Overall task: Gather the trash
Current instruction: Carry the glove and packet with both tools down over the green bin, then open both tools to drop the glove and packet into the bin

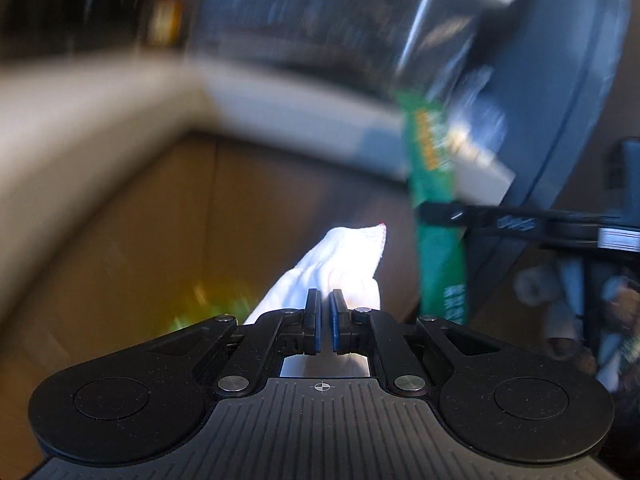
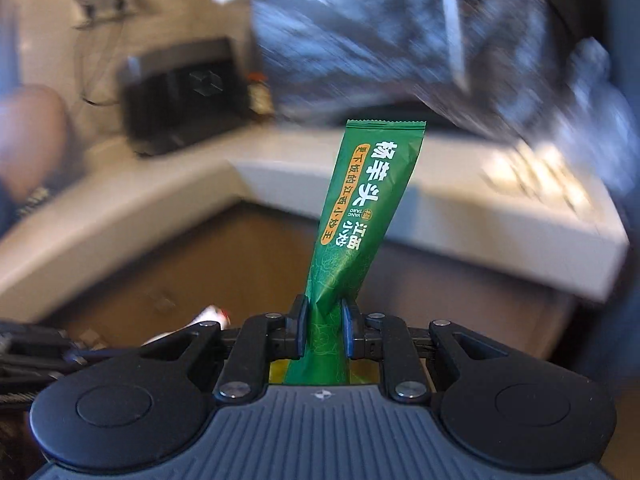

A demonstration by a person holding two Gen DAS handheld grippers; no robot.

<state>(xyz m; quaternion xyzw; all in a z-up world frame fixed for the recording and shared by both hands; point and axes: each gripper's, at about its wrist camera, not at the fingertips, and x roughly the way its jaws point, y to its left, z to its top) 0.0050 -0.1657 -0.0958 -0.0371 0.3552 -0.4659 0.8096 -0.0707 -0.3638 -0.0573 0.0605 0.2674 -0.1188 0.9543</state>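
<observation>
My left gripper (image 1: 324, 312) is shut on a crumpled white tissue (image 1: 340, 264) that sticks out past its pads. In the right wrist view my right gripper (image 2: 325, 312) is shut on the lower part of a long green snack wrapper (image 2: 360, 216) with white and orange print, which stands tilted to the right. The left wrist view shows the same green wrapper (image 1: 436, 184) at right, pinched by the right gripper (image 1: 428, 212) reaching in from the side. Both grippers hang over a brown cardboard surface (image 1: 160, 240). A corner of the tissue (image 2: 212, 314) shows at lower left of the right wrist view.
A blurred yellow-green item (image 1: 208, 300) lies on the brown surface below. A white ledge (image 2: 440, 200) borders it at the back and left. A dark crinkled plastic bag (image 2: 400, 40) hangs above. A black box-shaped device (image 2: 180, 92) sits on the ledge by the wall.
</observation>
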